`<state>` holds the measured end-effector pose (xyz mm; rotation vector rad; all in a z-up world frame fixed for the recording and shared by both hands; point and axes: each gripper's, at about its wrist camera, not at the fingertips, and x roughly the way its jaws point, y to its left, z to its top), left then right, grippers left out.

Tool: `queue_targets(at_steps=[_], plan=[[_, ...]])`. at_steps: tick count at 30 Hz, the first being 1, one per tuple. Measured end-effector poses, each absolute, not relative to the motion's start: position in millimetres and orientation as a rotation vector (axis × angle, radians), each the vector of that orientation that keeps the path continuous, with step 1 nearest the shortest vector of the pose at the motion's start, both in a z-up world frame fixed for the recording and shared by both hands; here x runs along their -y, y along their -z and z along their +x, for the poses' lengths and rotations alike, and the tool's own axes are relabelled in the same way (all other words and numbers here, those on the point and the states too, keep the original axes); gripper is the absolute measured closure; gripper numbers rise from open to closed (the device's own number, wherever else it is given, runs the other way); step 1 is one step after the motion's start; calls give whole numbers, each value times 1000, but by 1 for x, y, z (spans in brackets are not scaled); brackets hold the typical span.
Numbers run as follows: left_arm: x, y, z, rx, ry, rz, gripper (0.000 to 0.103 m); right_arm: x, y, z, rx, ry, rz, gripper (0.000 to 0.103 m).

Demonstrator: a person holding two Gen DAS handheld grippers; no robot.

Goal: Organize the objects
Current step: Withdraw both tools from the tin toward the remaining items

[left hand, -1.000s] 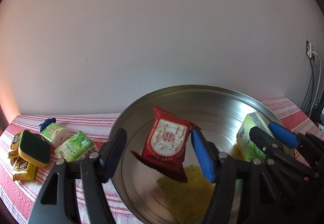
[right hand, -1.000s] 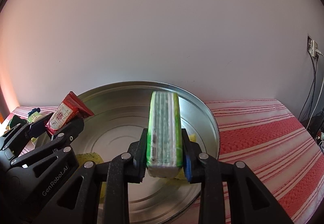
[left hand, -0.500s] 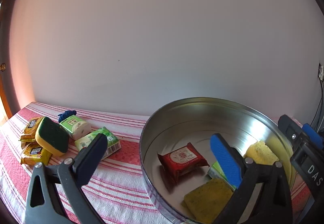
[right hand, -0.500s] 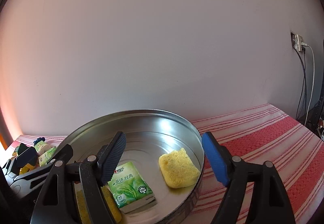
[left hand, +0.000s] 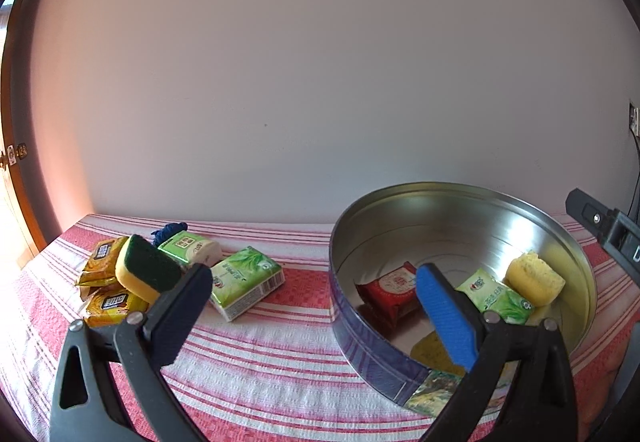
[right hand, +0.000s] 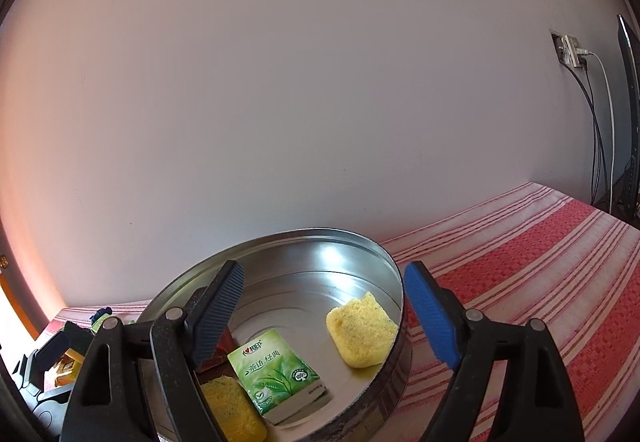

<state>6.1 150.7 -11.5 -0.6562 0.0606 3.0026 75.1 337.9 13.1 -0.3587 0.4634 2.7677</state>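
Both the left gripper [left hand: 312,306] and the right gripper [right hand: 324,316] are wide apart (holding nothing). The green tissue pack [right hand: 280,374] in the round silver tin [right hand: 360,246] says "100%".

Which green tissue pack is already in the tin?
The one lying flat between the two yellow sponges; the other pack sits outside on the striped cloth.

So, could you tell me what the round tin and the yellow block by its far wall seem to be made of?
The round tin looks like thin sheet metal: its bare inside is shiny, with bright glare and pressed rings in the floor. The yellow block seems to be a soft foam sponge: matte, pitted surface with rounded, uneven edges.
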Motion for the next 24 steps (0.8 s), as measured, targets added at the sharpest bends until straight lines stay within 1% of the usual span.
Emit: queue_targets(at_steps=[4, 16, 24], plan=[[-133, 15, 3, -33, -3007, -706, 0, -336, -9, 75, -458, -2760, -351, 18], [-94, 13, 16, -17, -3044, -717, 0, -294, -18, 93, -215, -2771, -230, 18], [-69, 12, 21, -4, -3057, -719, 0, -271, -17, 93, -201, -2741, -258, 18]])
